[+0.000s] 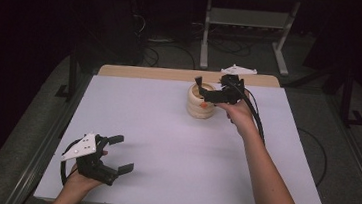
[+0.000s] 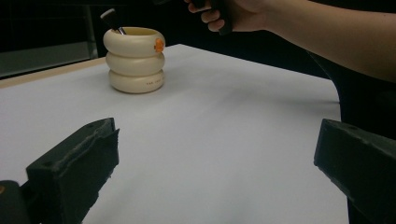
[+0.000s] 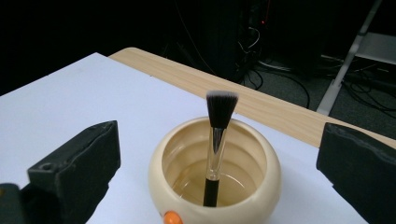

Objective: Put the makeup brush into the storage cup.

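While the right gripper (image 1: 204, 95) hovers with jaws wide and empty just above the cream holder (image 1: 201, 104) at table far centre, the brush (image 3: 216, 144) stands near-upright inside, directly below; the left gripper (image 1: 113, 153) rests open, near left.

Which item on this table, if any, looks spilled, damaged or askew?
Nothing stands out. The cream ribbed ceramic pot stands upright on the white table, and the black-bristled makeup brush stands in it, bristles up.
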Available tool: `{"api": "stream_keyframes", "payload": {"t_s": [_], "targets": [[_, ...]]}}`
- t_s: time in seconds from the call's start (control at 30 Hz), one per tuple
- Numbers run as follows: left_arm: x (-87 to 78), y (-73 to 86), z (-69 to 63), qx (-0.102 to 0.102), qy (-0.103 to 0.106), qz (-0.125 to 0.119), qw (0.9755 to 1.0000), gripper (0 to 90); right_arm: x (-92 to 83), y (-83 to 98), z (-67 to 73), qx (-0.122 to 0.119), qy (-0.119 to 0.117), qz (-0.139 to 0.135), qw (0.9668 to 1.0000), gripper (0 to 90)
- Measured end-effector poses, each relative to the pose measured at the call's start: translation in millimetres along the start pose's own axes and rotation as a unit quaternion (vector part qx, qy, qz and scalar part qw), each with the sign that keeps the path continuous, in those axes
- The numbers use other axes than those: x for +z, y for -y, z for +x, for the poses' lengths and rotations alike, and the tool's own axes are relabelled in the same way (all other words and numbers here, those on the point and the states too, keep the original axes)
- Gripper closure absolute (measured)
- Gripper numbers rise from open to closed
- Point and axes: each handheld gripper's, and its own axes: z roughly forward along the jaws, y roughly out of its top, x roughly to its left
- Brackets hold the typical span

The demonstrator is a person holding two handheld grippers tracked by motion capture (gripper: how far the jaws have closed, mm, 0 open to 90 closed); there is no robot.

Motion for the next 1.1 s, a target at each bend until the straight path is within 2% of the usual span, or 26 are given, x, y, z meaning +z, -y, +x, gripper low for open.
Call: {"api": "stream_keyframes", "payload": {"t_s": [0.6, 1.1], "targets": [[-1.2, 0.3, 0.9, -0.002, -0.001, -0.002, 1.0, 0.0, -22.0, 21.2, 1.4, 0.005, -0.017, -0.013, 0.9998, 0.0], [-1.8, 0.1, 1.0, -0.002, -0.004, -0.002, 1.0, 0.0, -46.9, 39.5, 2.0, -0.002, -0.018, -0.029, 0.9994, 0.0]]}}
